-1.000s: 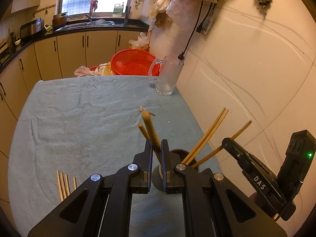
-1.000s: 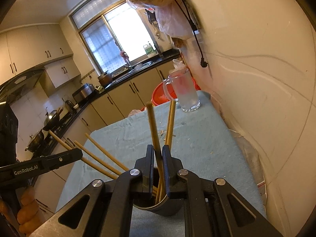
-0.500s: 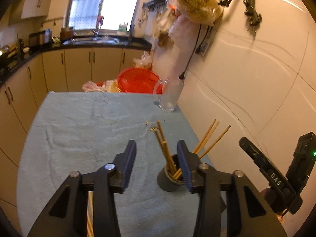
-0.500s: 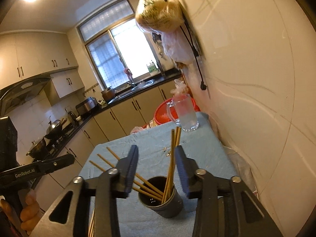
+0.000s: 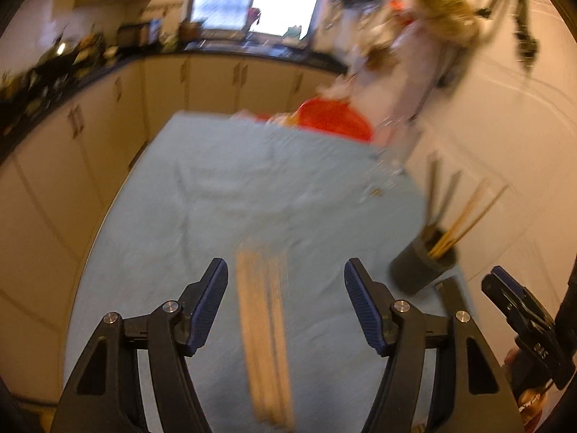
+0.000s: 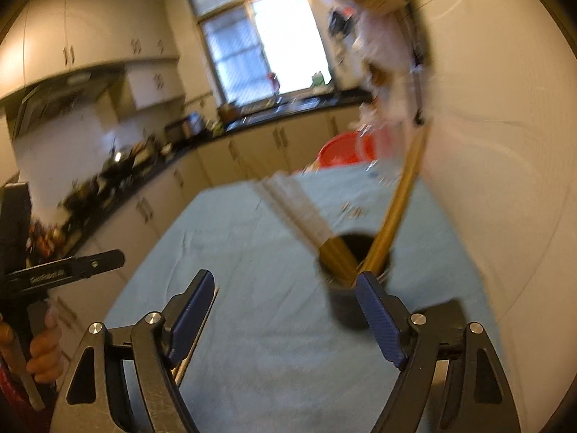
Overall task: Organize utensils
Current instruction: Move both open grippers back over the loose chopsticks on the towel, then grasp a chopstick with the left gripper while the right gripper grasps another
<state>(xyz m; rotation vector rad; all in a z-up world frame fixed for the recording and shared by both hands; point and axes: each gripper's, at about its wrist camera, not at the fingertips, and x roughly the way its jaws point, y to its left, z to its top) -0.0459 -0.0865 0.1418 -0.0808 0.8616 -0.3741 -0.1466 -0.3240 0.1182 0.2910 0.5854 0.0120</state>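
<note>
At table's right edge, holder (image 5: 423,267) has several chopsticks; loose chopsticks (image 5: 265,342) remain. Your left gripper (image 5: 285,310) and right gripper (image 6: 285,317): jaws just opened, nothing between pads.

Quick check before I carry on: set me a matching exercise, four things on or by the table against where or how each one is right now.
Things:
1. loose chopsticks
2. dark cup
3. red basin
4. left gripper

States:
A. beyond the far edge of the table
B. jaws open, gripping nothing
C. lying flat on the blue cloth
D. upright by the wall, chopsticks standing in it

Pairs: 1-C, 2-D, 3-A, 4-B
</note>
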